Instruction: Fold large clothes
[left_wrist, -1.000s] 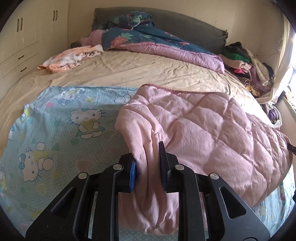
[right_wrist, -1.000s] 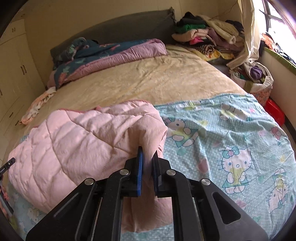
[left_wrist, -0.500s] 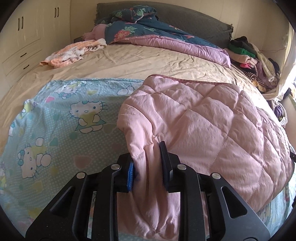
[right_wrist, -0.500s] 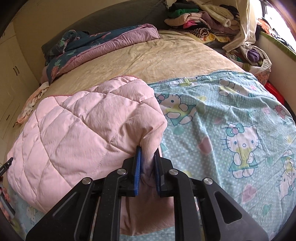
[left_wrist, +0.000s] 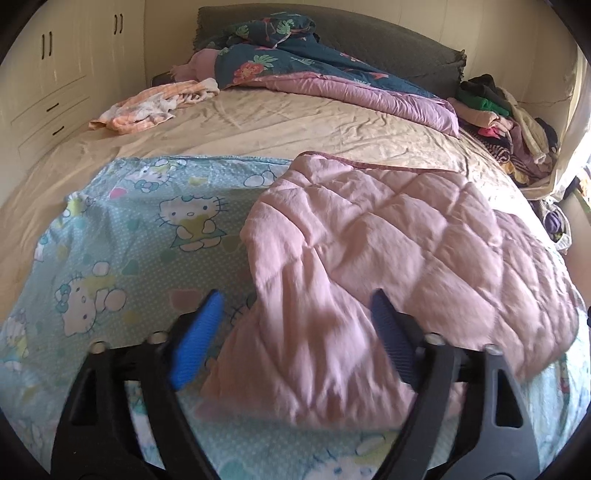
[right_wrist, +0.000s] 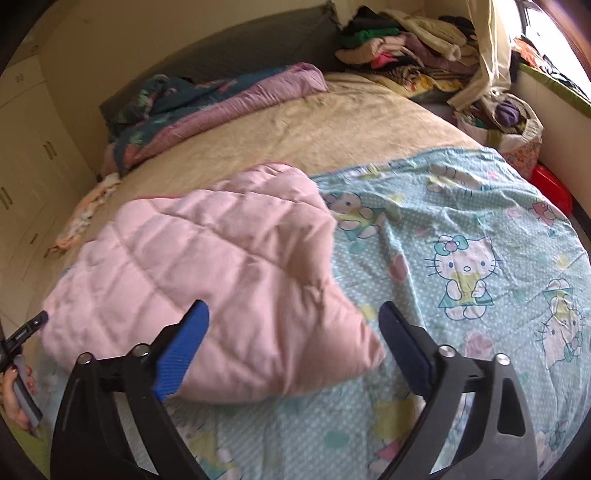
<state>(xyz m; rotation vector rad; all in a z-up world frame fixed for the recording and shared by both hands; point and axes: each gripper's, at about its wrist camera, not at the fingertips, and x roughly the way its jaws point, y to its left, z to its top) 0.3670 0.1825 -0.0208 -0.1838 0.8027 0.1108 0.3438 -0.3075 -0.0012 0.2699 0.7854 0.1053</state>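
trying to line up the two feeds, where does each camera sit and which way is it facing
Left wrist: sits on the left gripper, looking along its open fingers over the pink quilted garment toward the headboard; only the gripper shows.
Right wrist: sits on the right gripper, open, facing up the bed; the left hand shows at the lower left edge.
Shared: the garment, the Hello Kitty sheet and the clothes pile.

The pink quilt (left_wrist: 388, 251) in front of me is diamond-stitched and puffy, doubled over on itself. It lies flat on the cat-print sheet (left_wrist: 122, 236) at the bed's near end, its far edge piped in darker pink, its near corner rumpled.
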